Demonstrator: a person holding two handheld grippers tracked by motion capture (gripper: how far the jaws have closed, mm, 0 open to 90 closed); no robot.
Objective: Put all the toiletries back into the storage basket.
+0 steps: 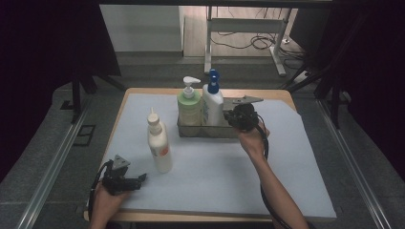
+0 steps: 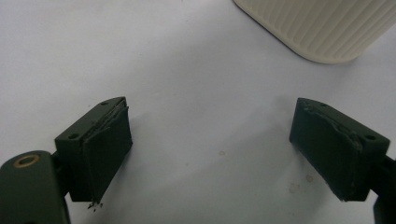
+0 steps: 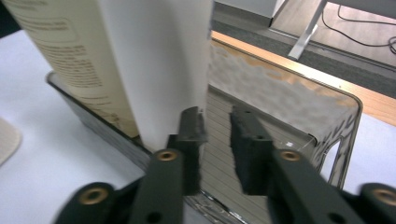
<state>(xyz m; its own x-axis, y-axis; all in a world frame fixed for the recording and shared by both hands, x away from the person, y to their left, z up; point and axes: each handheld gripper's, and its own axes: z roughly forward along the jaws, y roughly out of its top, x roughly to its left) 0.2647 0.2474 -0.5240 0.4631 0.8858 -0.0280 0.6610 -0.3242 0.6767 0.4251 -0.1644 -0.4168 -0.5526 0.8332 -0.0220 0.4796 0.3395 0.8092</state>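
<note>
A clear tray (image 1: 191, 130) stands at the middle back of the table. In it are a green pump bottle (image 1: 189, 109) and a white bottle with a blue pump (image 1: 213, 106). My right gripper (image 1: 230, 119) is at the tray's right end. Its jaws stand a narrow gap apart over the tray floor (image 3: 289, 126), just beside the white bottle (image 3: 154, 60), and the right gripper (image 3: 217, 114) holds nothing. A white nozzle-capped bottle (image 1: 159, 143) stands alone left of the tray. My left gripper (image 1: 139, 180) rests open near the front left edge, and the left gripper (image 2: 212, 112) faces that bottle's ribbed base (image 2: 322, 28).
A pale sheet (image 1: 296, 181) covers the wooden table, with bare room across its front and right. Dark frames and rails flank the table. A white stand (image 1: 277, 52) and cables lie on the floor beyond the far edge.
</note>
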